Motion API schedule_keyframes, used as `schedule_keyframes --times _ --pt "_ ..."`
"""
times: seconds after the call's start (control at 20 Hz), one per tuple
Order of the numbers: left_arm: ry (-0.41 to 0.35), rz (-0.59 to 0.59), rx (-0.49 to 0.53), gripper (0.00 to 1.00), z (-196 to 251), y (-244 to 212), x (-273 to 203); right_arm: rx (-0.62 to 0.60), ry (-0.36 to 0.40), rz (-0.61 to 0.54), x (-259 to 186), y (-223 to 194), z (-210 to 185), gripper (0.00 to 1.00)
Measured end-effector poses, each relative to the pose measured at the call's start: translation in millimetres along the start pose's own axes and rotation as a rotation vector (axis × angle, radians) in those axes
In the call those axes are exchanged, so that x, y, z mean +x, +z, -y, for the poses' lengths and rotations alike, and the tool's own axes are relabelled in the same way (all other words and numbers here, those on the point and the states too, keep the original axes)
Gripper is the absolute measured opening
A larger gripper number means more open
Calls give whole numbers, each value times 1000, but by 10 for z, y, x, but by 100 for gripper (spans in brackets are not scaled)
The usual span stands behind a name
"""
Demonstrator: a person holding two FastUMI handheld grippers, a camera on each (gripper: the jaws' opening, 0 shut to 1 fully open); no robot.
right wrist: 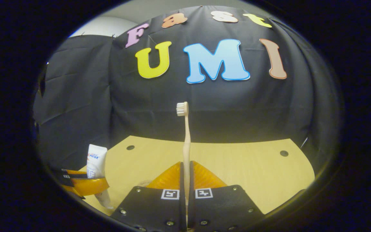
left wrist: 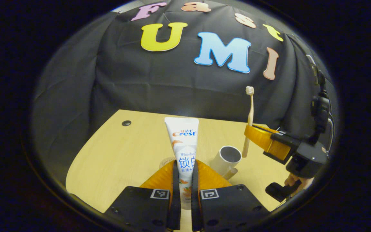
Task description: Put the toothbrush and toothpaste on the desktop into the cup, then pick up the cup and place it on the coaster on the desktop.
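The desk (left wrist: 121,154) is stretching from the near edge back to the black cloth wall (left wrist: 159,83), its pale wood top bare in the far part.

The left gripper (left wrist: 185,174) is holding the paste (left wrist: 183,141) upright above the desk, both fingers pressing on the tube's lower body, its flat crimped end pointing up. In the right gripper view the same gripper (right wrist: 85,185) is showing at the near left with the paste (right wrist: 96,161) standing up from it.

The right gripper (right wrist: 185,175) is clamping the brush (right wrist: 185,138) by its lower handle, bristles up. In the left gripper view that gripper (left wrist: 262,137) is hanging at the right, held by a hand (left wrist: 296,182), with the brush (left wrist: 249,122) upright and its lower end just right of the cup (left wrist: 225,159).

The cup is sitting on the desk, right of the paste, its open mouth tilted toward the camera.

A round coaster (left wrist: 167,162) is lying just left of the left gripper's fingers, partly hidden.
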State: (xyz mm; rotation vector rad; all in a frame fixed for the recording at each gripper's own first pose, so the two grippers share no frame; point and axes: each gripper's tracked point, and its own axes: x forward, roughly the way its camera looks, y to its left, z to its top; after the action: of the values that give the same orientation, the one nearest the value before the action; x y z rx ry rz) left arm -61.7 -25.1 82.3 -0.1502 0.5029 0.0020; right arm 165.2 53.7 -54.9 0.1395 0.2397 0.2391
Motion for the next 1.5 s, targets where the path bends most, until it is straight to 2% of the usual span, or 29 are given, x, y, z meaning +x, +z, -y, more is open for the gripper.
schedule_keyframes --times 0.05,0.1,0.5,0.75,0.95,1.05,1.15,1.2,1.35,1.5 --pt "0 12 4 21 12 27 -48 -2 1 4 61 -7 13 7" --pt "12 20 8 21 8 39 -81 -5 5 4 139 -45 6 4" --pt "33 4 -15 21 -74 31 22 -82 -46 -80 591 -508 181 3" --pt "35 -7 -15 20 -55 4 57 -91 -43 -156 601 -775 169 4" --pt "29 -11 -12 21 -34 1 52 -81 -43 -173 527 -817 167 6" --pt "24 -12 -13 20 -32 -8 60 -78 -34 -185 493 -853 157 15" --pt "18 -17 -18 20 -12 -19 70 -84 -31 -182 431 -815 160 48" --pt "14 -19 -19 20 -3 -21 77 -84 -31 -179 408 -810 166 75" --pt "7 -19 -23 20 49 -33 99 -84 -49 -155 332 -707 233 95" --pt "-7 -19 -23 20 98 -20 144 -72 -67 -132 218 -586 307 95"
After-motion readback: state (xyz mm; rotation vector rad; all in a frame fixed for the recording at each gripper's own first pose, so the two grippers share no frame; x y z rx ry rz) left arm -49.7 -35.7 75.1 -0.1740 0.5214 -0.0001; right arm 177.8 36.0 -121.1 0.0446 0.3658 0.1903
